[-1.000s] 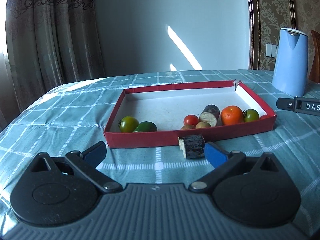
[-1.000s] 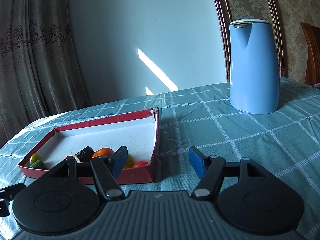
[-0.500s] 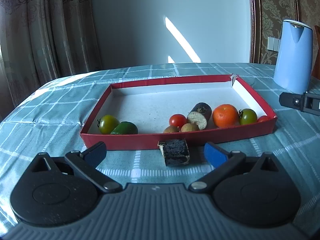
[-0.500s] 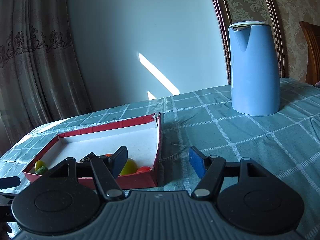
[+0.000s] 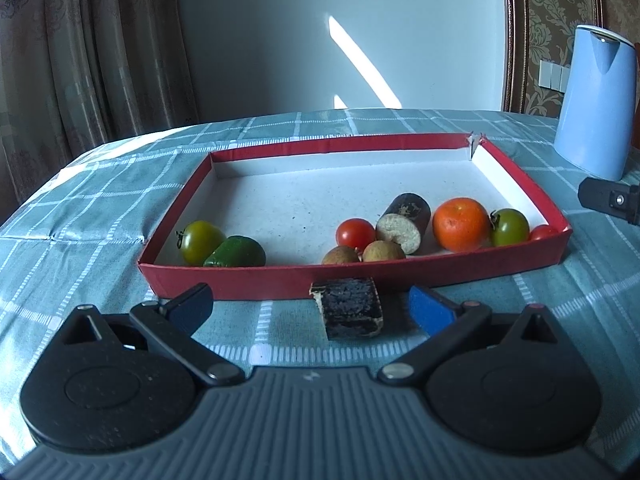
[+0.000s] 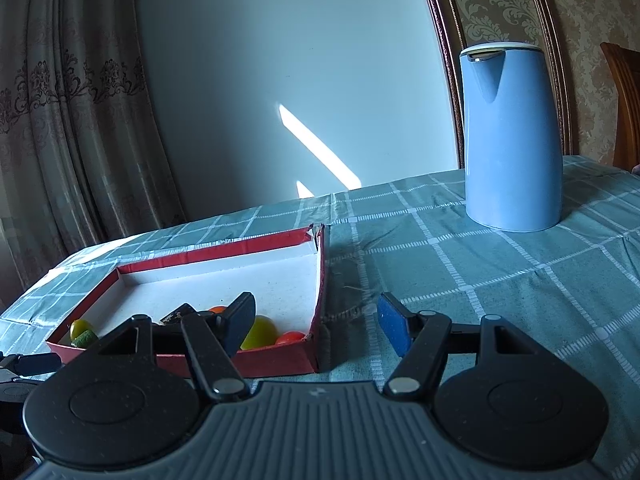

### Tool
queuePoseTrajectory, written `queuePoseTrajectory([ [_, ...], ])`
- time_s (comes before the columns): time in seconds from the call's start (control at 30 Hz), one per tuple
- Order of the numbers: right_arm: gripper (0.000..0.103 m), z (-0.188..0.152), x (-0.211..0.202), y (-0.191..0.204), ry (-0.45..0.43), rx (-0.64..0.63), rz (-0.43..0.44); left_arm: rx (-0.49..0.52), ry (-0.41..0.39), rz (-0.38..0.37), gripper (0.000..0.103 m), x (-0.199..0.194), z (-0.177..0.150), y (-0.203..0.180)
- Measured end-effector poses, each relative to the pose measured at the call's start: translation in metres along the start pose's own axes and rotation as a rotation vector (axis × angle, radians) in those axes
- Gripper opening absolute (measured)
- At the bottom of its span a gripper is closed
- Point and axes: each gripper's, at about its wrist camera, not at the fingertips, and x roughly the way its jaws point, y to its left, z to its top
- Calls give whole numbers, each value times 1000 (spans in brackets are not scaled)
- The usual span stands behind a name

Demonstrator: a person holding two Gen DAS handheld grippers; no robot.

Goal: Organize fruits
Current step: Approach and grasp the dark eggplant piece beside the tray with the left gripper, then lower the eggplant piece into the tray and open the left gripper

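Dark-skinned cut chunk (image 5: 351, 312) outside the red tray's (image 5: 256, 280) near wall now sits between the left gripper's (image 5: 308, 308) released fingers, ready for grasping.

Dim room, sun streak on wall (image 5: 362, 68), fisheye warp

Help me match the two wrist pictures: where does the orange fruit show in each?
Left wrist: orange fruit lies in the tray's near right part, between a dark cylinder and a green tomato.
Right wrist: only a sliver of the orange fruit shows above the right gripper's finger.
Shared landmark: the blue kettle.
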Motion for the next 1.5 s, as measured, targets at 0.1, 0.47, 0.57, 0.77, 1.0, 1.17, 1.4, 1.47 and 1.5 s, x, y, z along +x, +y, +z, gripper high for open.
queuePoseTrajectory([
  [0.1, 67, 0, 0, 1, -3, -3, 0, -14, 6, 8, 102, 4, -1, 4],
  [0.47, 67, 0, -1, -2, -4, 13, 9, 13, 11, -12, 95, 5, -5, 2],
  [0.57, 67, 1, -1, -1, -2, 15, 16, 4, 18, -19, 94, 6, -5, 3],
  [0.77, 67, 1, -1, 0, -5, 9, 20, 0, 13, -15, 91, 6, -6, 4],
  [1.0, 67, -2, 3, 2, 8, -7, 2, -7, 25, -70, 57, 5, -7, 5],
  [1.17, 67, -5, 3, 5, 11, -23, -7, 5, 19, -112, 28, -1, -10, 4],
  [1.4, 67, -6, 4, 6, 14, -31, -10, 6, -21, -109, 27, -15, -13, 8],
  [1.47, 67, -6, 4, 7, 11, -35, -7, 13, -40, -95, 27, -22, -14, 7],
  [1.5, 67, -6, 4, 7, 11, -36, -7, 13, -48, -90, 27, -26, -14, 8],
])
